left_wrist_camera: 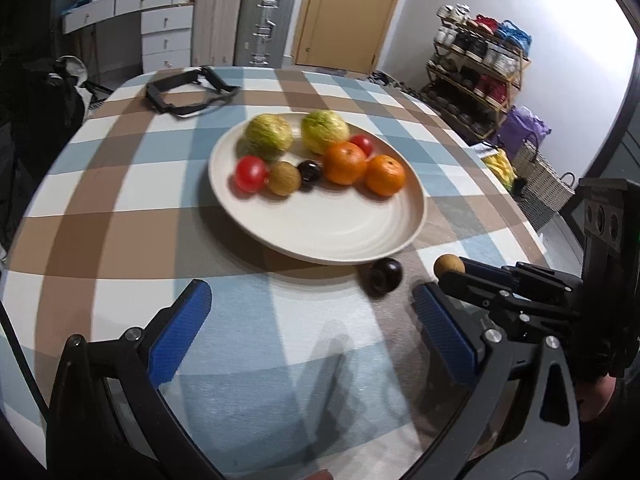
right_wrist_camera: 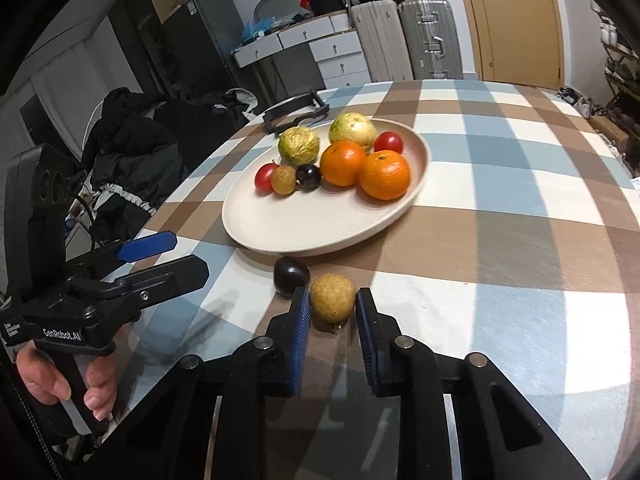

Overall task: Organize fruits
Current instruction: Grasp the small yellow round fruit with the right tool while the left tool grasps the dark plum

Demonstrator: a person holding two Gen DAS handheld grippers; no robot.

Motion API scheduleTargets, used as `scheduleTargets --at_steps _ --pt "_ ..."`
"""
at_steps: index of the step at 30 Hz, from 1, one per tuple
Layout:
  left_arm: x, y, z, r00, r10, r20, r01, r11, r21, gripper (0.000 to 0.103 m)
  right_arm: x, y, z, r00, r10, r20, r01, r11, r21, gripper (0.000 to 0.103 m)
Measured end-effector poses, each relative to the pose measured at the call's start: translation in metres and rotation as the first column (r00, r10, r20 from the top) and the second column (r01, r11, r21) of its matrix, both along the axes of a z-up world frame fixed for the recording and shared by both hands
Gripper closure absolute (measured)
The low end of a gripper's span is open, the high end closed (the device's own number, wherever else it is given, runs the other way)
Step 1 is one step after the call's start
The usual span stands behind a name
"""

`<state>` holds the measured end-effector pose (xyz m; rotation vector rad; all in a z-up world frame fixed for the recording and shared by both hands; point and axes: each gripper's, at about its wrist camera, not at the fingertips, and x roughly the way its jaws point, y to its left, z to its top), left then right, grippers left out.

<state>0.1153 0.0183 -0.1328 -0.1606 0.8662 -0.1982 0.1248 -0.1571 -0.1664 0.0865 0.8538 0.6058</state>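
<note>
A cream plate on the checked tablecloth holds two green-yellow fruits, two oranges, two red tomatoes, a brown longan and a dark plum. Beside the plate's near rim lie a dark plum and a brown longan. My right gripper has its blue pads on either side of the longan, with small gaps; it also shows in the left wrist view. My left gripper is wide open and empty, above the cloth left of the plum; it also shows in the right wrist view.
A black strap-like frame lies at the table's far edge. Dark clothing hangs on a chair beside the table. Suitcases, drawers and a door stand behind. A shoe rack and woven basket stand to the right.
</note>
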Motion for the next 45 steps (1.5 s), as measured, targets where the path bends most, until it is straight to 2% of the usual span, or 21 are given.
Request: scheduleTargets --at_steps 7,13,20,22,23,24,26,30,32,45 --pt "0.011 -0.025 -0.006 0.997 -0.064 -0.038 0.063 0.998 -0.018 0.001 -0.013 -0.033 0.004 0.998 -0.066 0.023 0.066 0.998 0.015 0.079" --pt "0.021 -0.048 -0.01 0.994 -0.095 -0.053 0.096 0.995 0.022 0.002 -0.021 -0.056 0.01 0.994 -0.103 0.037 0.102 0.995 0.02 0.079" --pt "0.031 -0.06 -0.017 0.991 -0.101 -0.085 0.104 0.994 0.023 0.02 -0.032 -0.075 0.016 0.99 -0.129 0.06 0.127 0.991 0.033 0.079" --pt "0.033 -0.062 -0.019 0.99 -0.1 -0.095 0.103 0.994 0.022 0.022 -0.035 -0.079 0.017 0.989 -0.134 0.066 0.132 0.991 0.036 0.079" --pt "0.034 -0.063 -0.021 0.989 -0.107 -0.106 0.109 0.994 0.017 0.035 -0.036 -0.08 0.018 0.988 -0.136 0.068 0.134 0.99 0.038 0.079" --pt "0.035 -0.064 -0.023 0.987 -0.111 -0.12 0.114 0.993 0.022 0.052 -0.038 -0.082 0.018 0.988 -0.139 0.07 0.136 0.99 0.04 0.079" --pt "0.035 -0.07 -0.023 0.986 -0.116 -0.122 0.124 0.991 0.058 0.054 -0.039 -0.084 0.018 0.987 -0.144 0.068 0.141 0.989 0.042 0.079" --pt "0.036 -0.073 -0.024 0.983 -0.125 -0.133 0.132 0.99 0.041 0.076 -0.041 -0.084 0.017 0.988 -0.14 0.063 0.138 0.99 0.04 0.079" --pt "0.036 -0.072 -0.022 0.985 -0.123 -0.118 0.13 0.99 0.049 0.082 -0.041 -0.083 0.017 0.988 -0.138 0.063 0.136 0.99 0.04 0.079" --pt "0.023 -0.072 -0.019 0.978 -0.178 -0.109 0.178 0.984 -0.01 0.082 -0.042 -0.078 0.02 0.989 -0.134 0.065 0.133 0.991 0.027 0.079"
